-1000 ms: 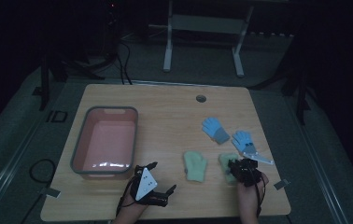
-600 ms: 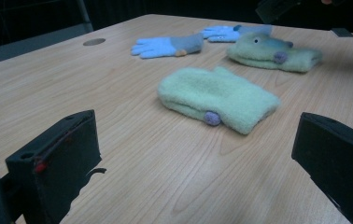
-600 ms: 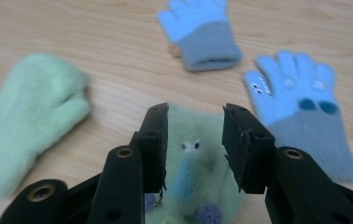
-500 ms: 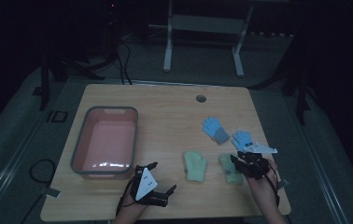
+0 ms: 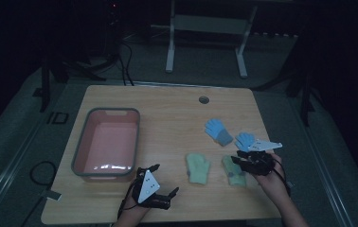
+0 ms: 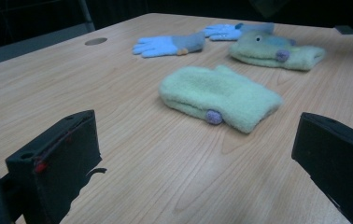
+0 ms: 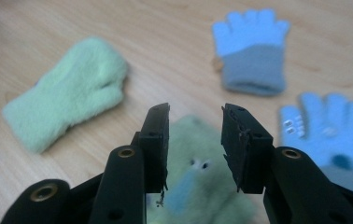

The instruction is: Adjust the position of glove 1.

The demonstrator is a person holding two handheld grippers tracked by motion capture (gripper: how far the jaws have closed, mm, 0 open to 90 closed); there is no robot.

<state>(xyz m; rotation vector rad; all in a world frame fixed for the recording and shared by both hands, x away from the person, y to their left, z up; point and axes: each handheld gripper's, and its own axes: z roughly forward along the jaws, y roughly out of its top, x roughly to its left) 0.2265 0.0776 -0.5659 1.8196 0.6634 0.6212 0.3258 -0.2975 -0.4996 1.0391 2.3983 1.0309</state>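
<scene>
A: How do the right gripper's (image 7: 195, 149) jaws stand?
B: Part open, holding nothing. They've just been opening, above the green mitten (image 7: 198, 186) with the face, near the worktop's (image 5: 167, 109) front right corner.
A: And the left gripper (image 5: 160, 187)?
B: Jaws wide apart, empty, at the front edge, facing the plain mitten (image 6: 219, 95).
A: Anything farther out?
B: Two blue gloves: one (image 5: 219, 131) toward the middle, the other (image 5: 244, 140) just beside the right gripper. A pink bin (image 5: 80, 151) sits near the left edge.
</scene>
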